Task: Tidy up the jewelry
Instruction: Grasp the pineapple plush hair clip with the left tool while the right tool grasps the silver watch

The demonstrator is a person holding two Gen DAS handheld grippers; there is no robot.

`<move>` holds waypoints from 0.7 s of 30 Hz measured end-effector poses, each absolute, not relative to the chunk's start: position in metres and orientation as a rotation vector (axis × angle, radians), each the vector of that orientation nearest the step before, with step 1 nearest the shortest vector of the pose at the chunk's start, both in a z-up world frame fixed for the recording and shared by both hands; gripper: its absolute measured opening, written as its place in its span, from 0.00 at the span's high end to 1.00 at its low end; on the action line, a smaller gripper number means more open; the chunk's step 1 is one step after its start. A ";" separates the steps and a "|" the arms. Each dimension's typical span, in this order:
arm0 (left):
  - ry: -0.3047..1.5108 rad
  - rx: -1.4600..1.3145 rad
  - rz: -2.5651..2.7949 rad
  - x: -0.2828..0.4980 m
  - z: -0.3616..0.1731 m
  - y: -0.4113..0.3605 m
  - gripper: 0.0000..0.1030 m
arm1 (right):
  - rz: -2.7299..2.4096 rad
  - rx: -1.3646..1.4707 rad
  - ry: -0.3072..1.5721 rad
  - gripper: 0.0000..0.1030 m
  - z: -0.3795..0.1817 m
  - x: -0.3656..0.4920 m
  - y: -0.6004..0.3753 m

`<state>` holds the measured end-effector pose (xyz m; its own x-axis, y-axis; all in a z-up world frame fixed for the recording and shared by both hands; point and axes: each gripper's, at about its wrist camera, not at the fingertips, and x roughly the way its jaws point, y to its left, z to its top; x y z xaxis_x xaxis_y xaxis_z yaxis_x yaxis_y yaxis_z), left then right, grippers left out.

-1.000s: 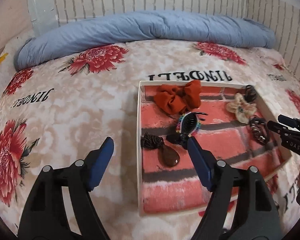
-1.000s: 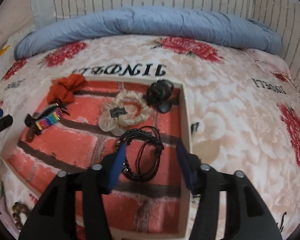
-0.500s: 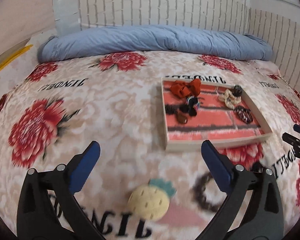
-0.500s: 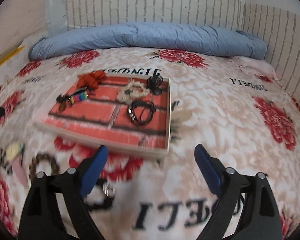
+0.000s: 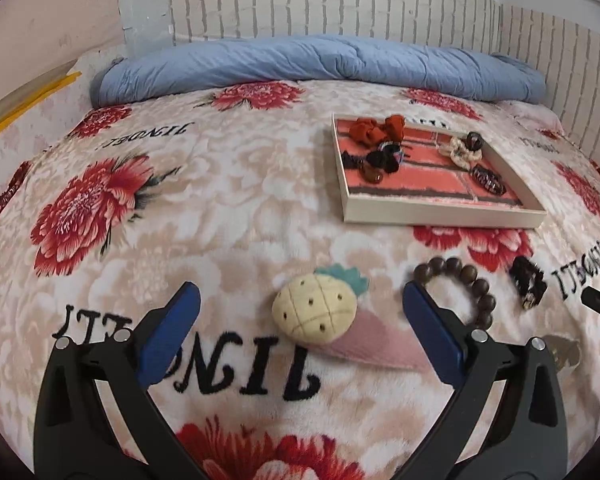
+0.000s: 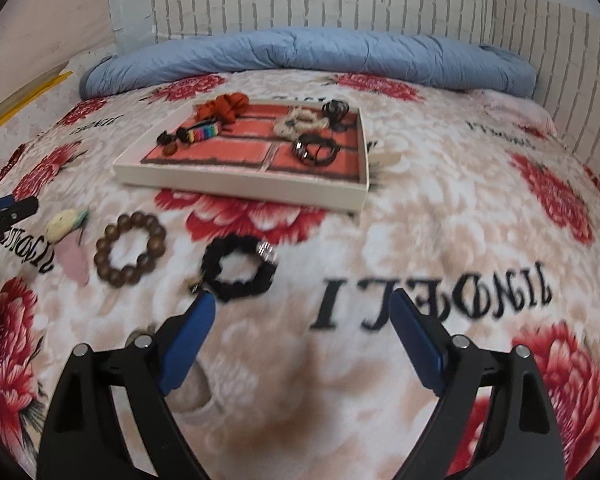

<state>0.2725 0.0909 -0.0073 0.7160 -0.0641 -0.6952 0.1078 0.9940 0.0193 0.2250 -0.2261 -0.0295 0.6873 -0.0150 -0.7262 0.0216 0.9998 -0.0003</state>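
Both our grippers wide open, empty, over the blanket; three pieces not yet in the tray.
Tray [image 5: 440,213] upper right of left view. Pineapple clip [image 5: 314,312] sits between left gripper [image 5: 300,306] pads: soft, light, pinch its plush body. Bead bracelet [image 6: 130,249] rigid, may roll. Black scrunchie [image 6: 238,268] just ahead of right gripper [image 6: 300,308]: limp, grab one side.

Between our left gripper's [image 5: 300,304] wide-spread jaws lies a pineapple hair clip [image 5: 320,314]; a wooden bead bracelet [image 5: 458,288] sits just beyond the right jaw, the tray [image 5: 440,214] farther ahead, possibly holding scrunchies.
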 end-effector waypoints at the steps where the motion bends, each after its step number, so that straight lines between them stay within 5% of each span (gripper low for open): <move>1: 0.770 0.062 -0.093 0.272 -0.010 0.091 0.05 | -0.019 0.008 0.815 0.16 -0.032 0.222 -0.225; 9: 0.785 0.065 -0.090 0.271 -0.028 0.091 0.05 | -0.024 0.028 0.836 0.17 -0.048 0.208 -0.218; 21: 0.810 0.086 -0.083 0.280 -0.045 0.091 0.05 | 0.003 0.001 0.899 0.43 -0.069 0.201 -0.196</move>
